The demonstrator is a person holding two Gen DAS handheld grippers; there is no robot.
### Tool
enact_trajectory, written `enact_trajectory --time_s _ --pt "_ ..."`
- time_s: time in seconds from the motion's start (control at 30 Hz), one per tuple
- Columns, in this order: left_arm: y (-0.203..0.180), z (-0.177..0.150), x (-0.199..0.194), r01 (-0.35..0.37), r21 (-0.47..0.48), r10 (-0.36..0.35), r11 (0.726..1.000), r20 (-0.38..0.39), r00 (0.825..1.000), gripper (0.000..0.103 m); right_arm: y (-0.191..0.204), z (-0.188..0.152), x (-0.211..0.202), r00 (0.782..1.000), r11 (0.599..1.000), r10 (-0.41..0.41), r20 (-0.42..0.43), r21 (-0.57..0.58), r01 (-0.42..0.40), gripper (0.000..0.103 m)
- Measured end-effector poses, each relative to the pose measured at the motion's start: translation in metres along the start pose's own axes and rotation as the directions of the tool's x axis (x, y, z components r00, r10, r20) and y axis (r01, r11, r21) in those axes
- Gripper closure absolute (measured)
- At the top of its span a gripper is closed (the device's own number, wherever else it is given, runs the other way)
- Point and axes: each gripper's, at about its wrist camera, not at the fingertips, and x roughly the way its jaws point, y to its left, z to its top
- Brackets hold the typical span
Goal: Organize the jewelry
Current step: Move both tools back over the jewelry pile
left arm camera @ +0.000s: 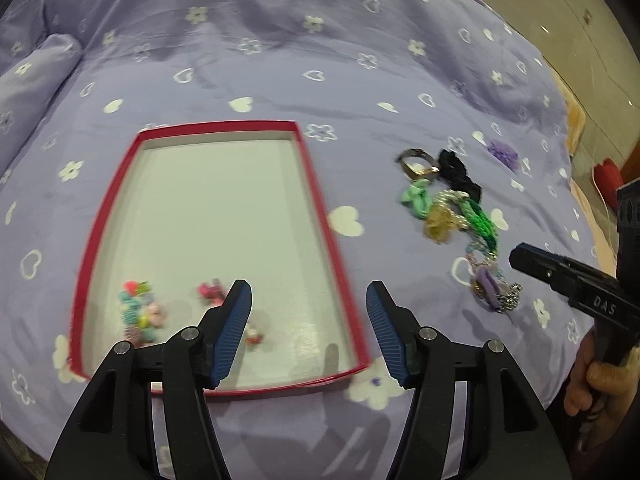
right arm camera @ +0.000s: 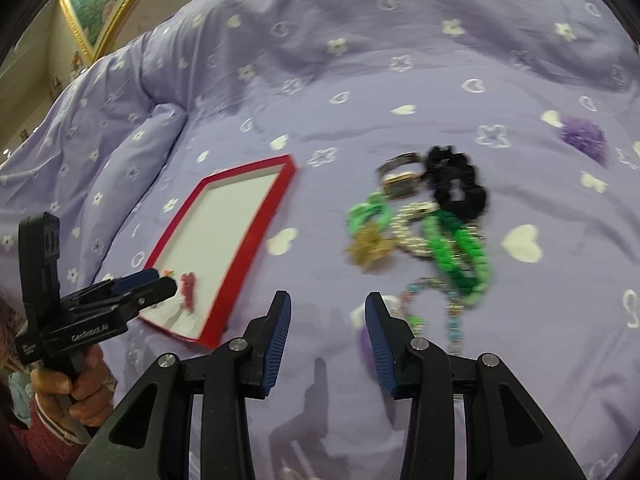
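Observation:
A red-rimmed tray (left arm camera: pixel 320 216) with a white floor lies on the purple bedspread; it also shows in the right wrist view (right arm camera: pixel 256 236). Small coloured beads (left arm camera: pixel 140 312) and a pink piece (left arm camera: pixel 210 291) lie at its near end. My left gripper (left arm camera: pixel 309 320) is open and empty above the tray's near right corner. A pile of jewelry (right arm camera: pixel 432 236) lies right of the tray: green chain (right arm camera: pixel 460 256), black scrunchie (right arm camera: pixel 456 184), watch (right arm camera: pixel 400 180), gold piece (right arm camera: pixel 368 250), beaded strand (right arm camera: pixel 452 312). My right gripper (right arm camera: pixel 327 328) is open and empty, just short of the pile.
A purple scrunchie (right arm camera: pixel 582 136) lies apart at the far right of the bedspread. A folded ridge of quilt (right arm camera: pixel 152 144) rises left of the tray. A framed picture (right arm camera: pixel 100 8) hangs on the wall behind. The floor (left arm camera: pixel 580 20) shows past the bed's right edge.

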Motion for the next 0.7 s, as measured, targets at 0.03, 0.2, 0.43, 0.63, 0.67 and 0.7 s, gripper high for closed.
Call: enact_trajectory --time_s 0.03,0.2,0.43,0.63,0.67,0.7 --pt "-0.005 0.001 0.002 0.004 0.008 -0.004 1.0 -0.002 1.0 0.044 -0.005 0.0 -0.002 1.0 1.0 -0.012 0.006 0.005 0.012 0.062" --pt "-0.029 0.008 0.012 0.036 0.055 -0.035 0.998 -0.012 0.999 0.043 -0.027 -0.002 -0.008 0.998 0.997 -0.066 0.02 0.031 0.065 0.062" --pt "-0.061 0.02 0.032 0.085 0.113 -0.083 0.99 -0.027 0.996 0.043 -0.057 -0.001 -0.007 0.994 0.992 -0.103 0.029 0.081 0.101 0.062" --pt "-0.086 0.03 0.052 0.111 0.175 -0.105 0.978 -0.048 0.993 0.043 -0.077 0.008 0.0 0.992 0.988 -0.12 0.025 0.103 0.116 0.062" --pt "-0.09 0.032 0.057 0.114 0.188 -0.105 0.976 -0.054 0.993 0.043 -0.08 0.01 0.001 0.992 0.988 -0.12 0.025 0.104 0.117 0.063" --pt "-0.093 0.033 0.061 0.118 0.196 -0.108 0.973 -0.059 0.992 0.043 -0.083 0.012 0.002 0.992 0.987 -0.122 0.023 0.106 0.119 0.063"
